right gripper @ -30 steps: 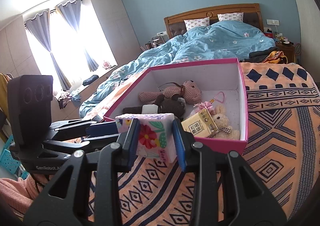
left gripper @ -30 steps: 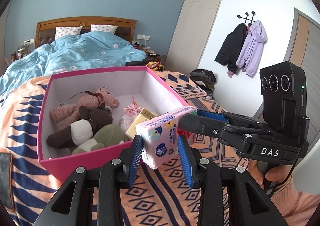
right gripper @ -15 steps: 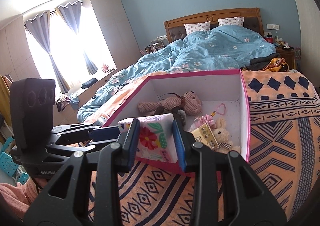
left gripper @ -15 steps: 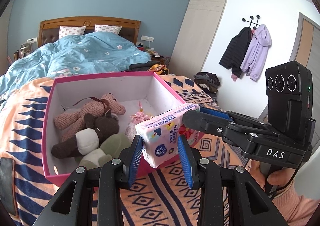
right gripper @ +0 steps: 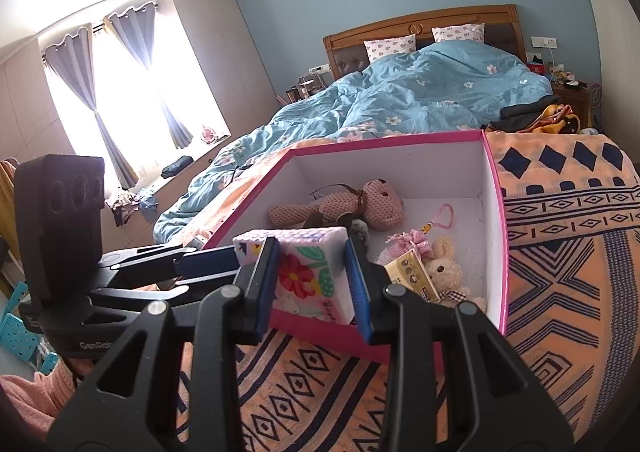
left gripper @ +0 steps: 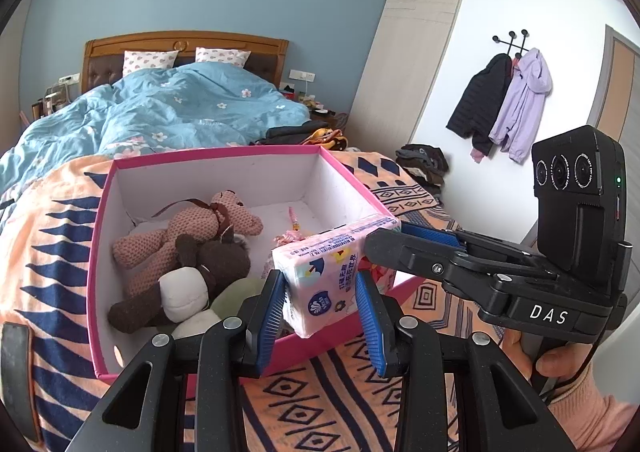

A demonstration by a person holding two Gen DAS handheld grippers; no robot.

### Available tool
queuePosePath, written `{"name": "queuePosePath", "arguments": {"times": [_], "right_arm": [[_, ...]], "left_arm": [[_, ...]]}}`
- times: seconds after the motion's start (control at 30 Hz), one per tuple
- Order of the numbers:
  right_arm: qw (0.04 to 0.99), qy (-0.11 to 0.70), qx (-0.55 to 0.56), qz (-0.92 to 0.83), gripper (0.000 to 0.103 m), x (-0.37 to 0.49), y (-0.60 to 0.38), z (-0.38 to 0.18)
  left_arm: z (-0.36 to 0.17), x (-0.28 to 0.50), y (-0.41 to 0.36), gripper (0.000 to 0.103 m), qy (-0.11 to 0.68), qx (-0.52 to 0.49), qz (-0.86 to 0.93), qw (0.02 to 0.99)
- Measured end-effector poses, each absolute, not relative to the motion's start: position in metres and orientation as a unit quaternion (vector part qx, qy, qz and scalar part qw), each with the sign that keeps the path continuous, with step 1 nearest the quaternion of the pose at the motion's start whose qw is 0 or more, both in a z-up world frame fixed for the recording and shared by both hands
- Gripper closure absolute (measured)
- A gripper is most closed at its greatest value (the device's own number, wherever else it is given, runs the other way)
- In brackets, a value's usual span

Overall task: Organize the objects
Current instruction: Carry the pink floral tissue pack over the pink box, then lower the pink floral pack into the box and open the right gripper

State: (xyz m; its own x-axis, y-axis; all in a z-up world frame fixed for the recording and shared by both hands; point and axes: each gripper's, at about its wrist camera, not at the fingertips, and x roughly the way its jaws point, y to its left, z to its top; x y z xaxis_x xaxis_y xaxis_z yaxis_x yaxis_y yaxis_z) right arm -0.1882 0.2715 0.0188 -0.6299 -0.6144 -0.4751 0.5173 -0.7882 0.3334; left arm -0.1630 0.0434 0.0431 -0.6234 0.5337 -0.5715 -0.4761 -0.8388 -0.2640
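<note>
Both grippers, the left gripper and the right gripper, point forward over the patterned blanket, each clamped on one end of the same tissue pack. The pack hangs tilted between the blue pads, above the near wall of the pink box. Inside lie a pink bear and a brown toy.

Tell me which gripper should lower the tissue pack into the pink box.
Both grip it, but probably the right gripper: the tissue pack sits squarely between its pads over the pink box; the left gripper holds one end.
</note>
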Motion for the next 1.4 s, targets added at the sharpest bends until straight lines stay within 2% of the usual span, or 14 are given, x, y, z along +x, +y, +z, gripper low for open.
{"name": "queuePosePath", "arguments": {"times": [1.4], "right_arm": [[0.292,-0.074,0.343,-0.89,0.066,-0.222,0.257,-0.012]], "left_arm": [[0.013,-0.19,0.042,0.067,-0.044,-0.372,0.893,0.25]]}}
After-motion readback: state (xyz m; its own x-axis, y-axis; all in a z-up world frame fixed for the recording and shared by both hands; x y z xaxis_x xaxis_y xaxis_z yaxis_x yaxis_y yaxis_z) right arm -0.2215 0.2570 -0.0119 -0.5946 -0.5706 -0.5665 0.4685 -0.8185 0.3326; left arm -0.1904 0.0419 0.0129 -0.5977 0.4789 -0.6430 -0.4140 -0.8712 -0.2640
